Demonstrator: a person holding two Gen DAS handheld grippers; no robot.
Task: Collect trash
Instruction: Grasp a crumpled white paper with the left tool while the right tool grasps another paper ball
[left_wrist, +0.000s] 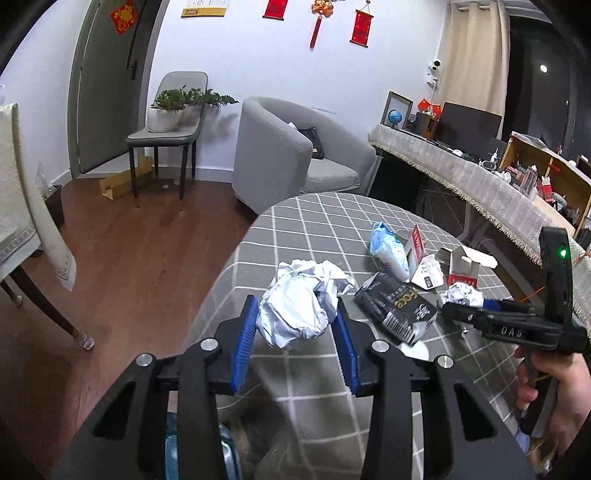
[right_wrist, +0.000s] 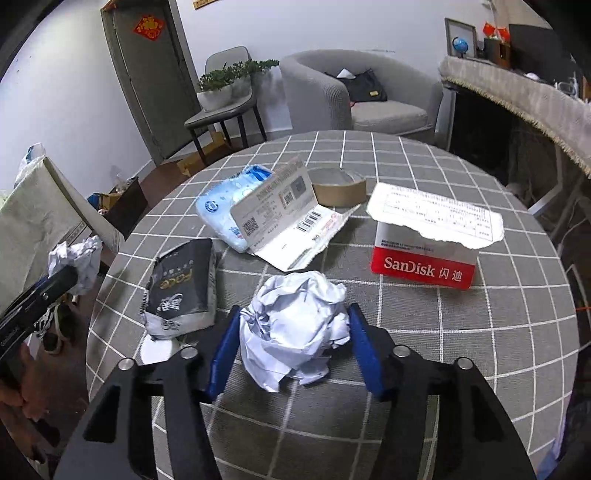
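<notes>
My left gripper (left_wrist: 297, 306) is shut on a crumpled white paper ball (left_wrist: 291, 325), held just above the near-left edge of the round table (left_wrist: 317, 218) with its grey checked cloth. My right gripper (right_wrist: 294, 314) is shut on a second crumpled paper ball (right_wrist: 295, 339), which rests low over the cloth. Each gripper also shows in the other's view, the right gripper (left_wrist: 448, 308) with its small ball (left_wrist: 463, 293). On the table lie a black packet (right_wrist: 184, 284), a blue tissue pack (right_wrist: 221, 210), a torn white carton (right_wrist: 291, 229) and a red SanDisk box (right_wrist: 424, 266).
A tape roll (right_wrist: 338, 186) stands behind the carton. A grey armchair (left_wrist: 288, 151) and a chair with potted plants (left_wrist: 170, 122) are beyond the table. A cloth-covered desk (left_wrist: 480, 177) runs along the right. A hand (left_wrist: 554, 376) grips the right tool.
</notes>
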